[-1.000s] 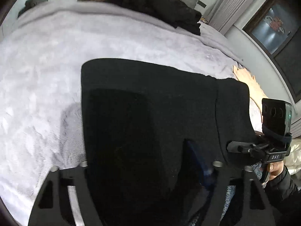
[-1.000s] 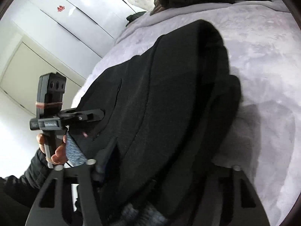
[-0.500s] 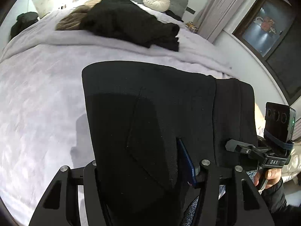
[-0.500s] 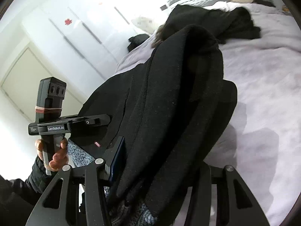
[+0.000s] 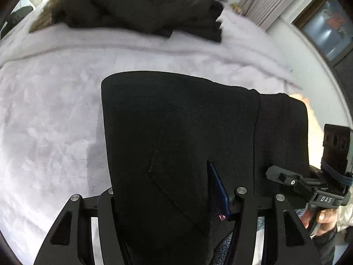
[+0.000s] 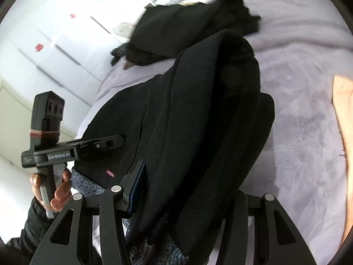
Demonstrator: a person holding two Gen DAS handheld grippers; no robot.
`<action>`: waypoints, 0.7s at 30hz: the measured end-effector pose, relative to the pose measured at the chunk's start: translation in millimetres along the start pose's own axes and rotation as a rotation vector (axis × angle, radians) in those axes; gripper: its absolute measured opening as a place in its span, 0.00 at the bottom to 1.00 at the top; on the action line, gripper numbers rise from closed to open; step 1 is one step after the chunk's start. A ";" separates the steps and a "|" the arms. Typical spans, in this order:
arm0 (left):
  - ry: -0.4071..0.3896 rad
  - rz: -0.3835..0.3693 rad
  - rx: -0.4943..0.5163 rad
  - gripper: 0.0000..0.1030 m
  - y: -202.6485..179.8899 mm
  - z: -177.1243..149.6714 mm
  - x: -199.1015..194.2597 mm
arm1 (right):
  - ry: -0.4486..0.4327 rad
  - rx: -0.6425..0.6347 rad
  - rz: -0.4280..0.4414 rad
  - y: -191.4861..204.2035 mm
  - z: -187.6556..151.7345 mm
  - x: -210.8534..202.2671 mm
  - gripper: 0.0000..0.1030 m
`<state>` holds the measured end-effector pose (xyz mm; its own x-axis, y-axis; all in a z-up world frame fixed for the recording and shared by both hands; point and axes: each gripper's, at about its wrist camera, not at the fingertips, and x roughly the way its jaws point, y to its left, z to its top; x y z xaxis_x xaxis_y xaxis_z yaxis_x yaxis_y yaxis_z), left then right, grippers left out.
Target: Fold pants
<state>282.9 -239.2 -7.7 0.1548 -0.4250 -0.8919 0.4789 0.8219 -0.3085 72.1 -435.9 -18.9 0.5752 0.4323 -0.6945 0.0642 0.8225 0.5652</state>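
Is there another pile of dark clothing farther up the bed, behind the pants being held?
Yes, in the left wrist view a heap of black clothing lies on the lilac bed cover beyond the held pants.

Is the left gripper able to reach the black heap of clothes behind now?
Probably not: the left gripper is shut on the pants, and the heap lies beyond them across the blanket.

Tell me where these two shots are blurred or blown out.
Left wrist: the dark clothes pile at the top is motion-smeared, while the black pants stay sharp. Right wrist: the white wardrobe is overexposed and the far bedding is smeared.
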 end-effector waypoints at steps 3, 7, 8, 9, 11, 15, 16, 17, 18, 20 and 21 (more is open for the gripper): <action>0.008 0.023 -0.051 0.87 16.4 -6.9 25.8 | 0.030 0.090 -0.021 -26.1 -1.3 22.3 0.66; -0.014 0.011 -0.069 0.93 27.3 -16.4 6.8 | -0.003 0.149 -0.005 -31.1 0.5 10.2 0.71; -0.052 0.041 -0.061 0.93 27.6 -21.4 -8.8 | -0.040 0.131 -0.043 -23.1 -4.4 -2.1 0.71; -0.097 0.061 -0.048 0.93 26.4 -27.2 -24.8 | -0.079 0.103 -0.089 -13.3 -11.1 -14.2 0.71; -0.177 0.069 -0.026 0.93 20.5 -42.4 -54.0 | -0.156 0.012 -0.184 13.5 -23.9 -33.6 0.72; -0.294 0.066 0.125 0.93 -17.3 -83.2 -88.3 | -0.335 -0.214 -0.361 66.6 -48.5 -69.8 0.78; -0.304 0.063 0.159 0.93 -25.1 -90.5 -89.1 | -0.372 -0.255 -0.364 79.2 -55.9 -75.8 0.79; -0.314 0.067 0.205 0.93 -35.5 -97.8 -87.0 | -0.392 -0.296 -0.327 92.3 -60.7 -77.7 0.80; -0.314 0.070 0.236 0.93 -44.4 -97.7 -80.6 | -0.381 -0.330 -0.265 103.4 -62.9 -74.6 0.82; -0.268 0.104 0.265 0.93 -50.7 -99.3 -60.5 | -0.299 -0.366 -0.158 108.6 -67.3 -64.3 0.82; -0.219 0.130 0.254 0.93 -47.7 -99.0 -44.2 | -0.262 -0.364 -0.160 106.8 -66.7 -53.2 0.82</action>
<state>167.7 -222.1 13.7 0.3966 -0.4170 -0.8178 0.6382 0.7656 -0.0809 -6.0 -346.4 48.7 0.7707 0.2201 -0.5980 -0.0939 0.9674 0.2351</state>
